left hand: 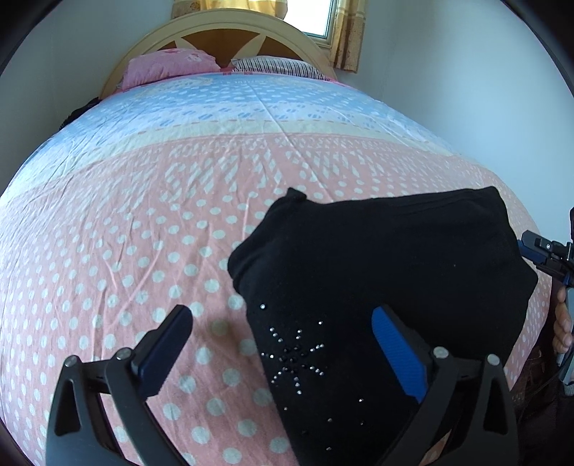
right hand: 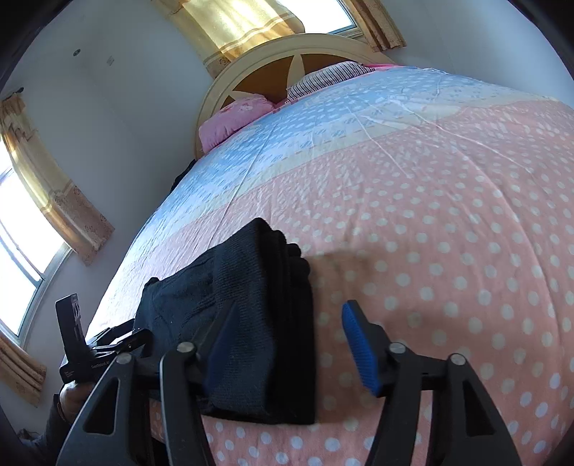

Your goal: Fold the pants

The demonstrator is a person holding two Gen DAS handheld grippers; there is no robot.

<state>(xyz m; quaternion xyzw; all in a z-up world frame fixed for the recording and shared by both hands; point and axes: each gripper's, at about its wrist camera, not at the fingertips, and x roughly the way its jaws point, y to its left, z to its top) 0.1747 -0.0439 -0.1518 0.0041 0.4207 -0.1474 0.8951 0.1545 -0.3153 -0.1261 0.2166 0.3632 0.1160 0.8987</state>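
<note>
Black pants point(left hand: 376, 269) are seen folded into a compact stack, lying flat on the pink polka-dot bedspread point(left hand: 125, 251) near the bed's foot edge; a rhinestone star motif point(left hand: 294, 355) is visible on the top layer. Left gripper point(left hand: 283, 344) is held spread wide above the stack's left edge — one finger over bedspread, the other over the fabric; nothing is gripped. Right gripper point(right hand: 283, 344) is parted about halfway; the stack's right edge is seen between its fingers, the left pad just beside or against the fold — contact cannot be told; the right pad is clear of the cloth, so no clamping is shown. A pink pillow point(left hand: 168, 66) and a striped pillow point(left hand: 280, 66) are set at the headboard point(left hand: 222, 28); curtains point(right hand: 229, 25) are lit by the window.
</note>
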